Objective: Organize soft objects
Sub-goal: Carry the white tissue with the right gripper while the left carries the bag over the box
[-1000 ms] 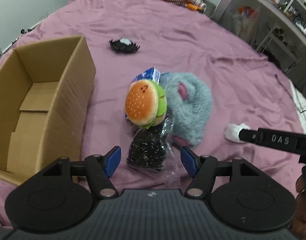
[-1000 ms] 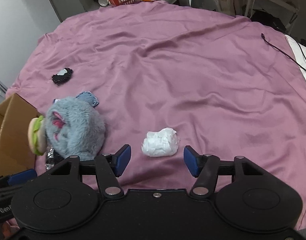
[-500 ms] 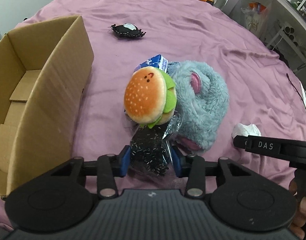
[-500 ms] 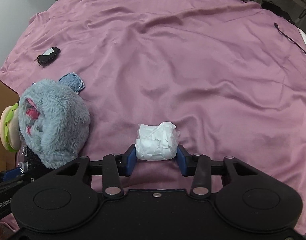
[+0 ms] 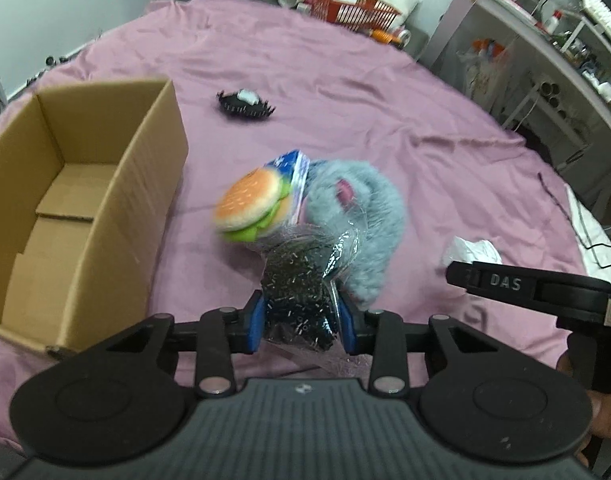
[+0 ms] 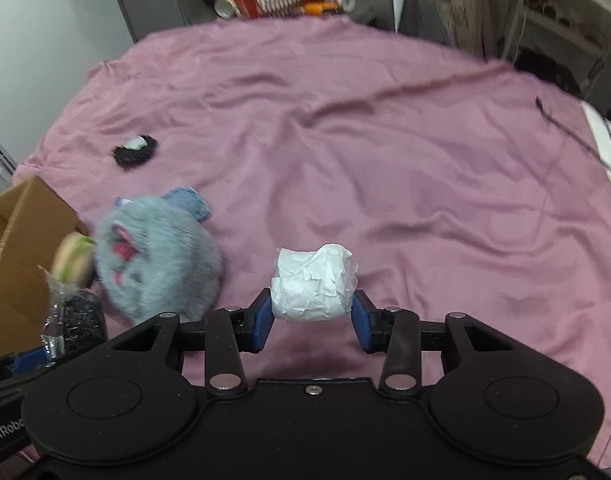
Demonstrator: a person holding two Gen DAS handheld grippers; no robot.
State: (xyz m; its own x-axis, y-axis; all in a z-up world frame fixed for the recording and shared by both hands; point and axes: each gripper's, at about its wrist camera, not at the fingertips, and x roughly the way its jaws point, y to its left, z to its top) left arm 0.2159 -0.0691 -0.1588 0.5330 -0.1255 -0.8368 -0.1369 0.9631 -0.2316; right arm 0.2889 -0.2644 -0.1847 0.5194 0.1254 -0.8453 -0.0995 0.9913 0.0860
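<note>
Both tongs gripping soft items over the purple sheet.

The left tongs are closed on a clear bag of black beads, with a burger plush blurred above it, just beside the grey furry plush and right of the open cardboard box. The right tongs pinch a white wrapped bundle. A small black-and-white item lies well apart on the purple sheet.

- Crinkly, glossy clear plastic bag of black beads, frame centre.
- Fuzzy grey plush toy.
- Matt brown cardboard box, left.
- Smooth, faintly sheeny pink cloth sheet.
- Crumpled white paper wad, plastic-wrapped.
</note>
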